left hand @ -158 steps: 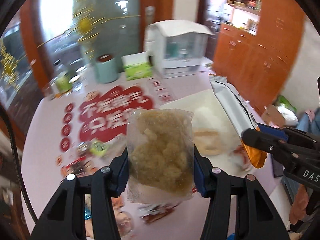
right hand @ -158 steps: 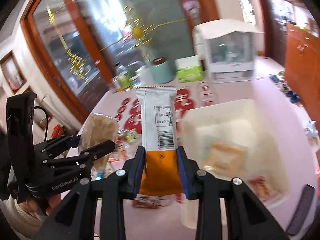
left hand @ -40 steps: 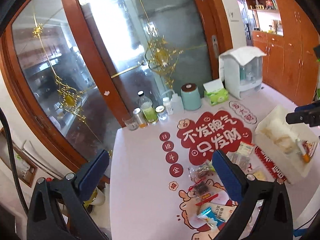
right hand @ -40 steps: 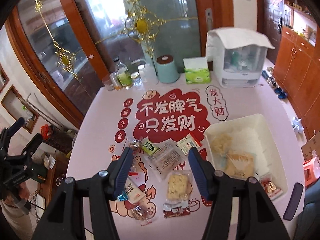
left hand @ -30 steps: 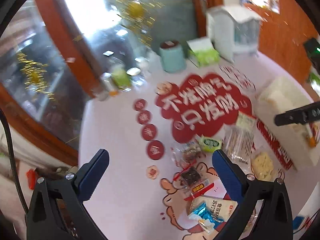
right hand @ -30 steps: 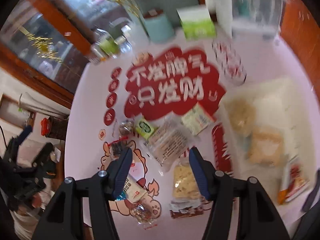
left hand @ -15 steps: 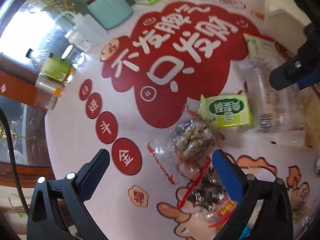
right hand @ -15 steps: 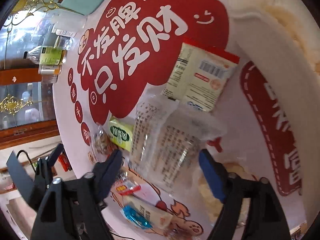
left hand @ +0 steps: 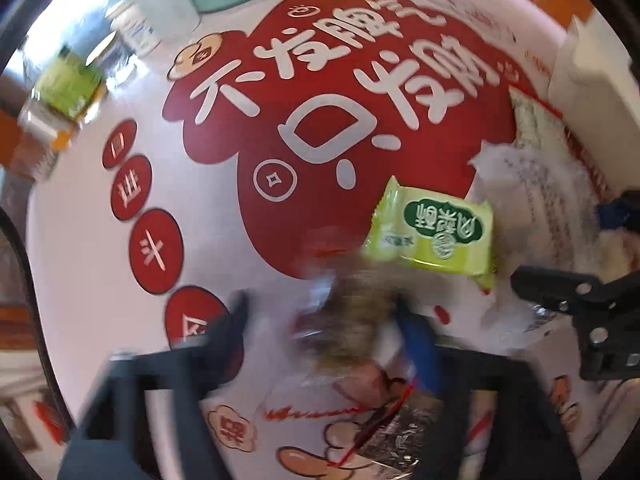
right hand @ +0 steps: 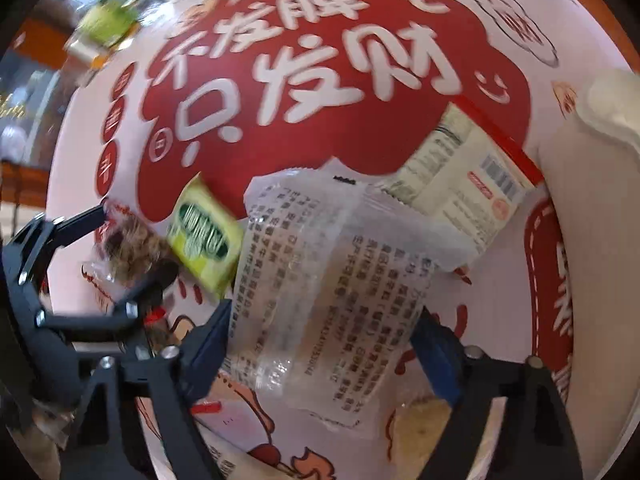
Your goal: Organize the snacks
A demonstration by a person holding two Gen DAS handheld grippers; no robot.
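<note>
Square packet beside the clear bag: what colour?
Lime green packet with a dark green oval label; clearest in the left wrist view.

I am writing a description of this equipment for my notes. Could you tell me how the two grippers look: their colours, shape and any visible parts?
Both are black plastic frames with two angled fingers. The right gripper has blue pads and silver screws on its arms. The left gripper, blurred in its own view, shows one blue pad too; a black cable runs along that picture's left edge. Seen from the right camera, its frame is black with silver screws.
</note>
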